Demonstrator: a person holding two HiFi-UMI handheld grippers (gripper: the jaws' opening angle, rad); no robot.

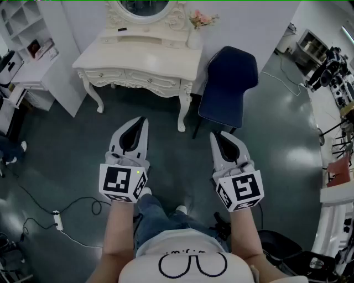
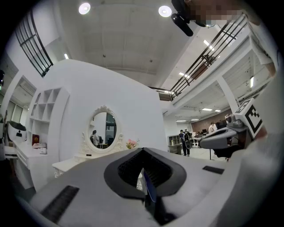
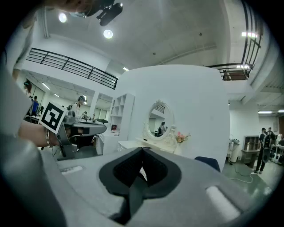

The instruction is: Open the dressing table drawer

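Working outward from the body, the person's bare forearms (image 1: 117,232) are seen at the lower edge of the head view, each topped by a white marker cube (image 1: 123,182) printed with black squares. The left claw (image 1: 144,119) is held level, its pale grey jaws drawn together at the tips with nothing clamped between them. The left gripper view shows the same, with only a small hollow behind the meeting tips. The right claw (image 1: 213,134), beside it and slightly nearer the body, is likewise closed and empty.

Both are pointed forward over the dark grey-green glossy floor (image 1: 160,143), well apart from any furniture. A thin cable with a white power strip (image 1: 57,220) is laid on the floor, to the left of the left claw and behind it. Ahead of the right claw a navy blue upholstered chair (image 1: 228,83) is stood.

Ahead of the left claw the cream-white ornate dressing table (image 1: 138,52), with carved curved legs, is placed against a white wall (image 1: 249,16). Its drawer (image 1: 148,79) is found in the carved front panel, shut flush and touched by neither claw.

Farther off, on the table top, an oval framed mirror (image 1: 145,6) and a small bunch of pink flowers (image 1: 201,19) are set. A white open shelf unit (image 1: 22,25) is stood far to the left of the left claw.
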